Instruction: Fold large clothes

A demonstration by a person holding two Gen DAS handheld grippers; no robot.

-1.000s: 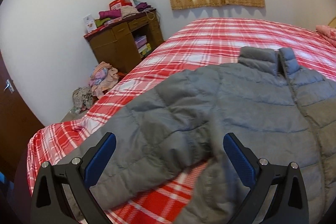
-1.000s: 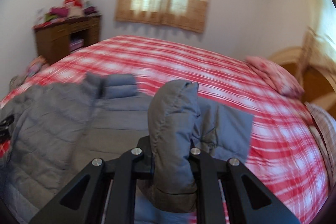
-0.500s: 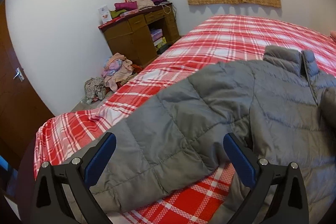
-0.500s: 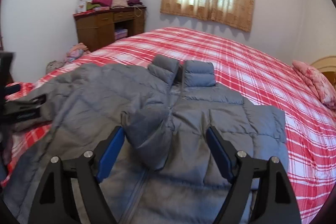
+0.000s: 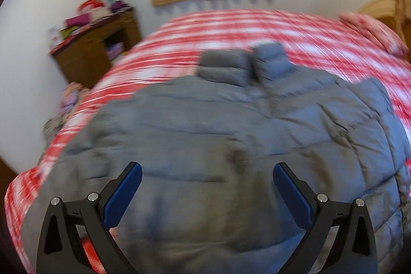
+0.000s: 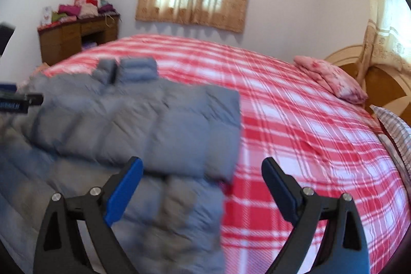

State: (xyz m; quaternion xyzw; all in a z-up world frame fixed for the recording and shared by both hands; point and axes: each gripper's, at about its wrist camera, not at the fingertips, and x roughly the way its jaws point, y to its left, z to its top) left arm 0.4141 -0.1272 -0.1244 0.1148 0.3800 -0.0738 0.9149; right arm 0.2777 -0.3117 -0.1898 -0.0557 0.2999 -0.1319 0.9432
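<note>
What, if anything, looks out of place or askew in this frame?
Nothing damaged or spilled. The grey puffer jacket lies on the plaid bed, one sleeve folded across its front. Clothes are heaped untidily on the wooden dresser. Both the left gripper and right gripper are open, holding nothing.

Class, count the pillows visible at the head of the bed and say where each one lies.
2. A pink floral pillow lies on the red plaid bed near the wooden headboard; a striped pillow sits at the right edge, partly cut off. Others may be hidden.

jacket [image 5: 218,135] motion-blurred | hem cut off at bottom edge | dresser [image 5: 97,53] clutter unreadable
</note>
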